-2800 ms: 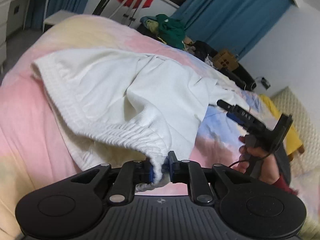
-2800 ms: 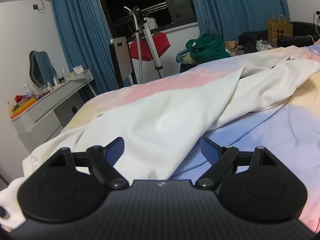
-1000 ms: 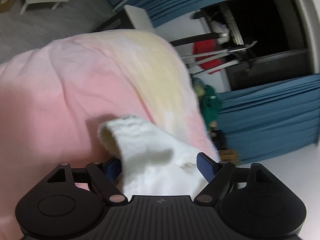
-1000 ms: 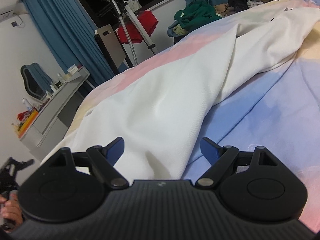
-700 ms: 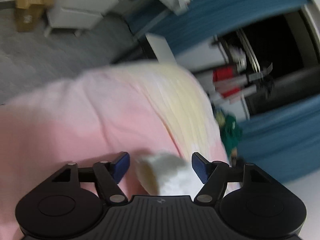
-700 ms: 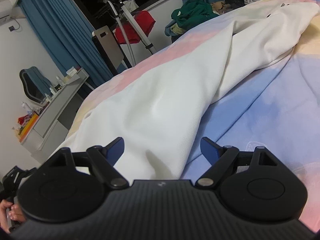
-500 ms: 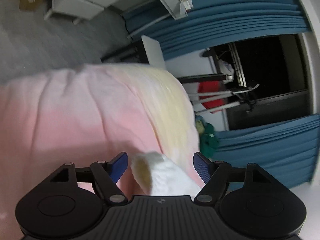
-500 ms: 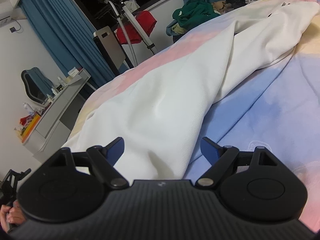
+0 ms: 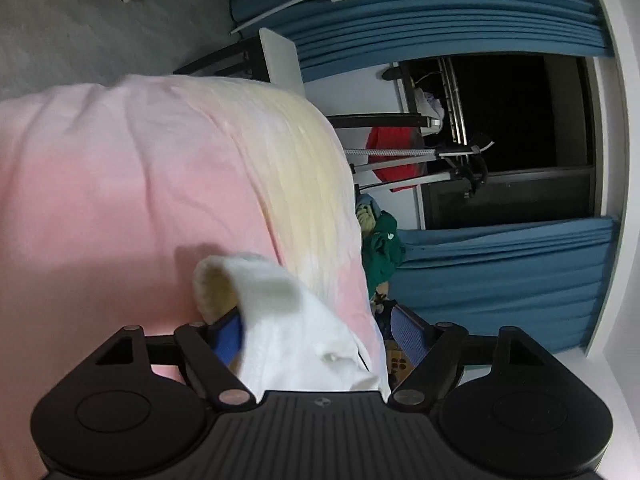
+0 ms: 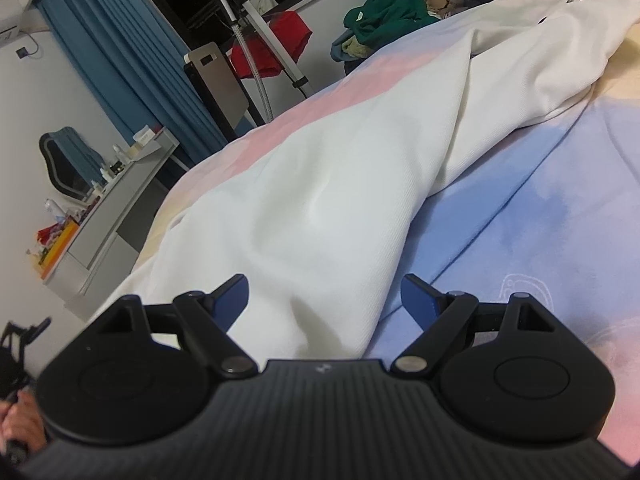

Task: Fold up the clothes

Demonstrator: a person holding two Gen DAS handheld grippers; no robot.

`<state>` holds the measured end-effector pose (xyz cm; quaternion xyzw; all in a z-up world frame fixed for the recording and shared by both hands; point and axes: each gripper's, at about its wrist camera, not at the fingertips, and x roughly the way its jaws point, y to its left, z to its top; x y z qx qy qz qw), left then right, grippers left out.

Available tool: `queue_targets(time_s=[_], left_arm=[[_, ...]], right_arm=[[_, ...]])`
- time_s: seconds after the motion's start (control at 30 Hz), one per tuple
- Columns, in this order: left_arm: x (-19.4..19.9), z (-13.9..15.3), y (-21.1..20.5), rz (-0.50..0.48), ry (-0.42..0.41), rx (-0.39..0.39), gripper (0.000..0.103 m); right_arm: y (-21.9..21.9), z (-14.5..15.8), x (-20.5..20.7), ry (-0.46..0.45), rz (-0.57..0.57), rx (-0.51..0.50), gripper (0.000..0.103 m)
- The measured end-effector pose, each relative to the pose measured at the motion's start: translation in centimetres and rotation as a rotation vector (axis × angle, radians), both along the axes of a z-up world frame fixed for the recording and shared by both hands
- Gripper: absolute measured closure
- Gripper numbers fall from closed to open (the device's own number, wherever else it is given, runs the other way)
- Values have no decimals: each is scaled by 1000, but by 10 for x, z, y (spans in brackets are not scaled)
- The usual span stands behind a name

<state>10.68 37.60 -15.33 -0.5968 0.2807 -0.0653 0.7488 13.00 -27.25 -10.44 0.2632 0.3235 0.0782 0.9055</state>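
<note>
A white garment [image 10: 360, 184] lies spread along the bed, running from my right gripper toward the far right. My right gripper [image 10: 324, 296] is open, its jaws on either side of the garment's near end, just above the cloth. In the left wrist view a ribbed corner of the white garment [image 9: 280, 312] lies between the open jaws of my left gripper [image 9: 316, 336], draped over the left finger [image 9: 228, 338]. The jaws stand wide apart and do not pinch it.
The bed cover [image 9: 120, 184] is pink, yellow and blue [image 10: 540, 208]. A garment steamer stand with red cloth [image 10: 276, 48], a green clothes pile [image 10: 384, 12], a grey dresser [image 10: 112, 216] and blue curtains [image 9: 500, 280] surround the bed. The bed's edge drops to grey floor [image 9: 80, 40].
My left gripper let go of the garment's ribbed edge, opened wide and swung toward the bed's edge. The right gripper stayed open and shifted a little over the cloth.
</note>
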Motion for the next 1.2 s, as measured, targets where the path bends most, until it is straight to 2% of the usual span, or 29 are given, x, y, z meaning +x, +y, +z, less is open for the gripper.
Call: queue_targets(time_s=[0.07,0.1,0.17,0.2,0.27,0.4,0.53,0.63,0.73,0.83,0.93,1.0,1.07,1.2], left_arm=[[17,-4,-1,-1,11,11,28],[23,2,-2,7,11,47,29],[36,14,-3,22,11,118,48],[42,20,-3,29,11,153,54],[55,32,-4,44,11,224,94],[82,59,-5,75,5,362,94],[124,120,-3,104,-30,461,94],[171,161,-10,108,-41,543,94],[240,188,-15,121,-4,579,94],[296,186,-16,151,64,624,94],[343,148,-22,146,172,680,94],[365,119,-24,151,223,689,94],[372,96,-22,162,238,687,94],[375,82,-14,159,211,636,91]], right_arm=[[0,-2,1,7,0,-5,18],[0,-3,2,11,-2,-7,18],[0,-5,3,20,-6,-10,18],[0,-7,3,24,-8,-13,18],[1,-9,3,36,-11,-19,18],[2,-10,3,42,-20,-38,18],[3,-5,1,14,-37,-61,18],[5,-4,3,0,-53,-87,18],[6,-5,9,-14,-70,-117,18],[7,-9,16,-24,-79,-132,18],[6,-16,24,-27,-77,-142,18],[7,-21,30,-28,-76,-150,18],[7,-25,35,-28,-74,-159,18],[5,-28,40,-31,-71,-156,18]])
